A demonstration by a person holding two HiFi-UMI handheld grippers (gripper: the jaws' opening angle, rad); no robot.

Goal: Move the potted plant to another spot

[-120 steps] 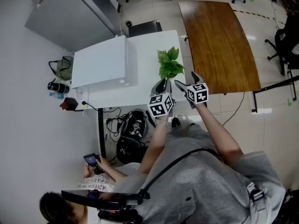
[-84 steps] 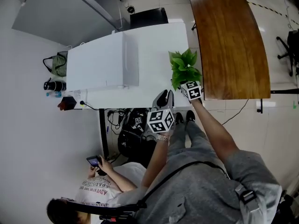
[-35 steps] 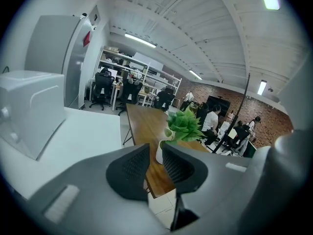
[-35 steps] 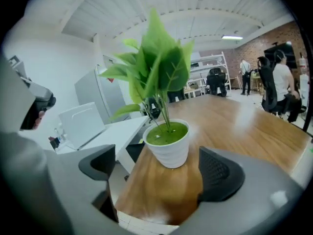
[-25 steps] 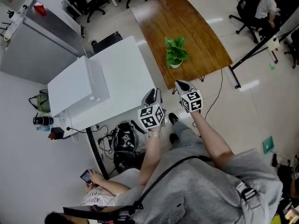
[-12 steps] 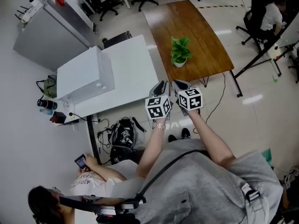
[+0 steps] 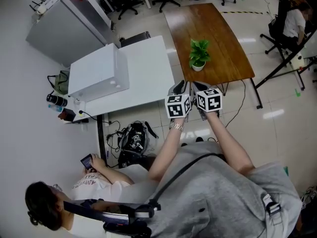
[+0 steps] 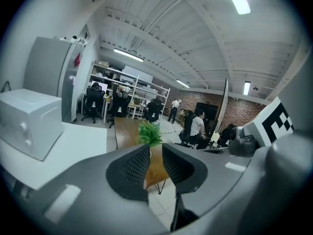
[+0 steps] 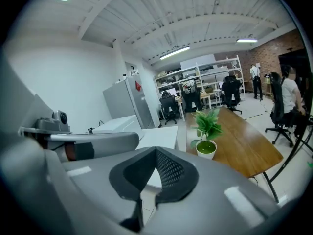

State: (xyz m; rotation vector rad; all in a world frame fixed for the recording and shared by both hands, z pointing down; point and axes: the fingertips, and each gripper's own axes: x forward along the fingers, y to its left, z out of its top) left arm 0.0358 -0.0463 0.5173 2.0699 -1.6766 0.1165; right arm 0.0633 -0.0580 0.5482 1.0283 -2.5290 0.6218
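At your left stood a white table (image 7: 151, 68) bearing a white box (image 7: 99, 73), with a wooden table (image 7: 225, 43) just beside it. Beneath sat a dark bag (image 7: 132, 139), perhaps a backpack, near a seated person (image 7: 94, 187) holding a phone (image 7: 87, 161).

The potted plant (image 7: 198, 56) is parked on the wooden table (image 7: 229, 38), toward its left side. A desk (image 7: 148, 73) is set just left of that table, with a big box (image 7: 99, 73) on it. A backpack (image 7: 132, 139) is left on the floor beneath the desk's near edge.

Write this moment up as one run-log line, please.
plant: upright on wooden table, untouched | left gripper: jaws slightly apart, empty | right gripper: jaws shut, empty
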